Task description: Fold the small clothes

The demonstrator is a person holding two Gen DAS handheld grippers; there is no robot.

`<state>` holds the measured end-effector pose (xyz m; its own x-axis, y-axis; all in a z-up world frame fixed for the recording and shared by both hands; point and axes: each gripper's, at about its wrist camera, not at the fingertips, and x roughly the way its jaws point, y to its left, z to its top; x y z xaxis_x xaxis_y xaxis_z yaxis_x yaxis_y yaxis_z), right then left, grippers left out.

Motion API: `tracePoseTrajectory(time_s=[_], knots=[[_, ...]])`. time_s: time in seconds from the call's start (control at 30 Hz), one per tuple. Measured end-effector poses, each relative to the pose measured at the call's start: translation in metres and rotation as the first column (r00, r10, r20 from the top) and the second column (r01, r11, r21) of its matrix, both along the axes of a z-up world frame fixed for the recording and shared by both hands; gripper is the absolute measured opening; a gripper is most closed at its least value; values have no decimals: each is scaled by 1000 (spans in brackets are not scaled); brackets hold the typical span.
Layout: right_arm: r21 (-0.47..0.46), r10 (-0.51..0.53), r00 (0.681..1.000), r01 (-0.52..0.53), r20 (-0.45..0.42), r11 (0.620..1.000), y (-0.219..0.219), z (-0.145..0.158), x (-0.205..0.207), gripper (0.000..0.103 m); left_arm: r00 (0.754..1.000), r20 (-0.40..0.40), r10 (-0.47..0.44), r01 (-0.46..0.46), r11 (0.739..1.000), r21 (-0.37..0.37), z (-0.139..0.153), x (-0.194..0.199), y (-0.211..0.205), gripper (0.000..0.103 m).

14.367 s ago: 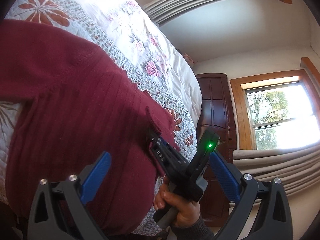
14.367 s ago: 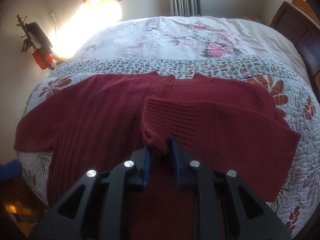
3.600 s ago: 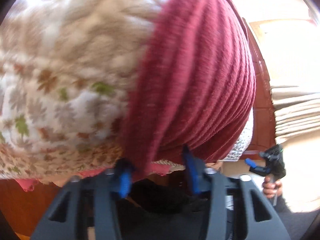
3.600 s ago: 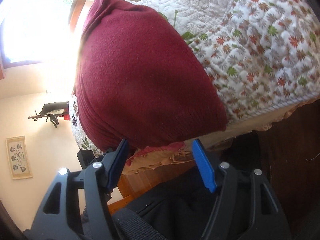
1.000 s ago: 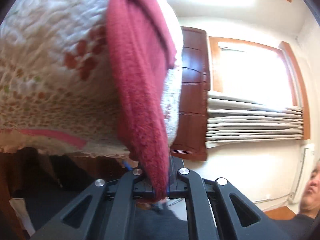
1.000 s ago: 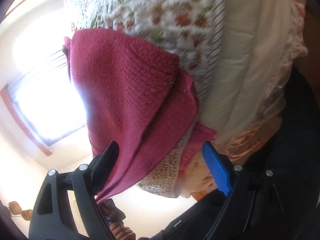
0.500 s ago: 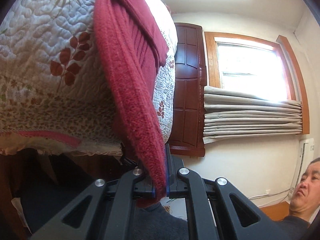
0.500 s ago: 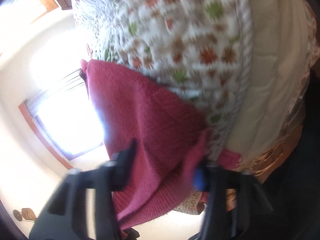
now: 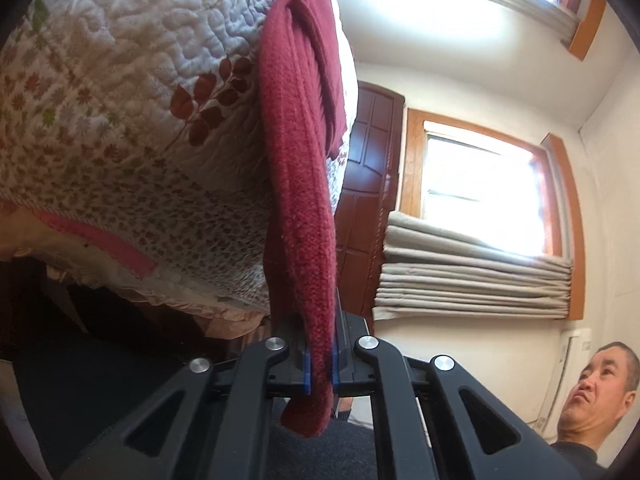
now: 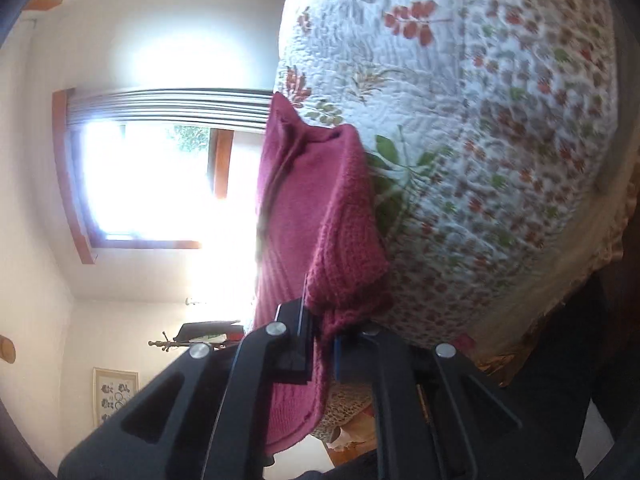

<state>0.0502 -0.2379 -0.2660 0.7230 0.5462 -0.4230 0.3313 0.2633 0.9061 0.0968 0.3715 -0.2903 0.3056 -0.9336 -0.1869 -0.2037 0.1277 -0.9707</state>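
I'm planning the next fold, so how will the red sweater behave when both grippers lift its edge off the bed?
The sweater is probably floppy: its edge droops below the left gripper. The thick knit bunched in the right gripper suggests it won't slip easily. It may drag on the textured quilt.

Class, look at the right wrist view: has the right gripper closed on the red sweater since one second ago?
Yes. The right gripper, open a second ago, is now shut on the red sweater hem, hanging off the quilt edge.
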Motion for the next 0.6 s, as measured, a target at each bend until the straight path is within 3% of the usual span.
tracePoseTrajectory(time_s=[0.37, 0.6], knots=[[-63, 117, 988, -111, 96, 992, -8, 80, 80, 6, 983, 71, 169, -158, 977, -143, 18, 31, 1, 6], [-113, 229, 970, -219, 85, 969, -6, 93, 159, 6, 949, 50, 312, -297, 934, -197, 14, 82, 6, 6]])
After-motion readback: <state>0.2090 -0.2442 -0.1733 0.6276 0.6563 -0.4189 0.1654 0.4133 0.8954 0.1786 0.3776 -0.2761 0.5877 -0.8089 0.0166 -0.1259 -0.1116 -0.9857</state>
